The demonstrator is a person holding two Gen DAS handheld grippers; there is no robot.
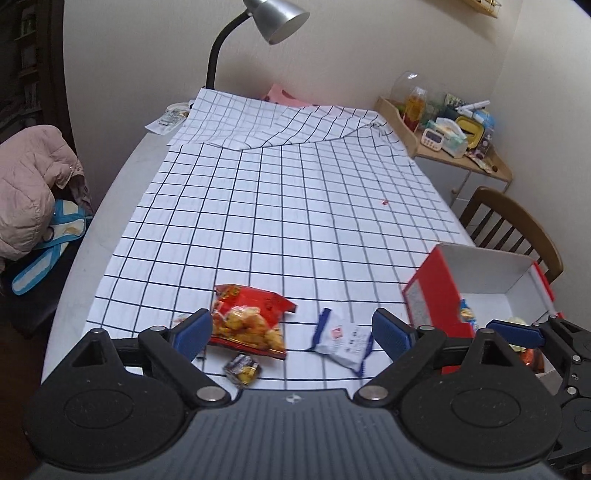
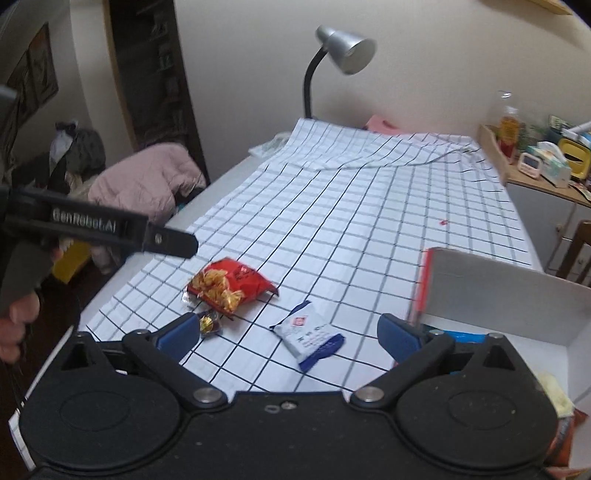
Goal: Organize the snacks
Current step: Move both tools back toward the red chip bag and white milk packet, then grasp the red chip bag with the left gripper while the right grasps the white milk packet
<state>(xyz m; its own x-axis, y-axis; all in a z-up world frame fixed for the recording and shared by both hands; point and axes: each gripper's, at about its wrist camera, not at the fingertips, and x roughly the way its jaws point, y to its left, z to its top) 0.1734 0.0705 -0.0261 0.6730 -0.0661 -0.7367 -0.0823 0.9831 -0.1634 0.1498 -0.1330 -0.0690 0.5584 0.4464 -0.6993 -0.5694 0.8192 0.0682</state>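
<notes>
A red snack bag (image 1: 251, 317) of golden pieces lies on the checked tablecloth (image 1: 280, 206), just beyond my left gripper (image 1: 291, 332), whose jaws stand wide open with nothing pressed between them. A white-and-blue packet (image 1: 341, 339) and a small dark wrapped candy (image 1: 242, 369) lie beside the bag. In the right wrist view my right gripper (image 2: 288, 336) is open over the white-and-blue packet (image 2: 310, 336), with the red snack bag (image 2: 229, 286) and the candy (image 2: 208, 323) to its left. A red box (image 1: 480, 288) with a white inside stands at the right, with several snacks in it.
A silver desk lamp (image 1: 273, 18) stands at the table's far end, where the cloth is folded over. A wooden chair (image 1: 509, 229) and a cluttered side cabinet (image 1: 461, 147) are to the right. A pink jacket (image 1: 29, 184) hangs left. A hand (image 2: 14, 325) shows at the left.
</notes>
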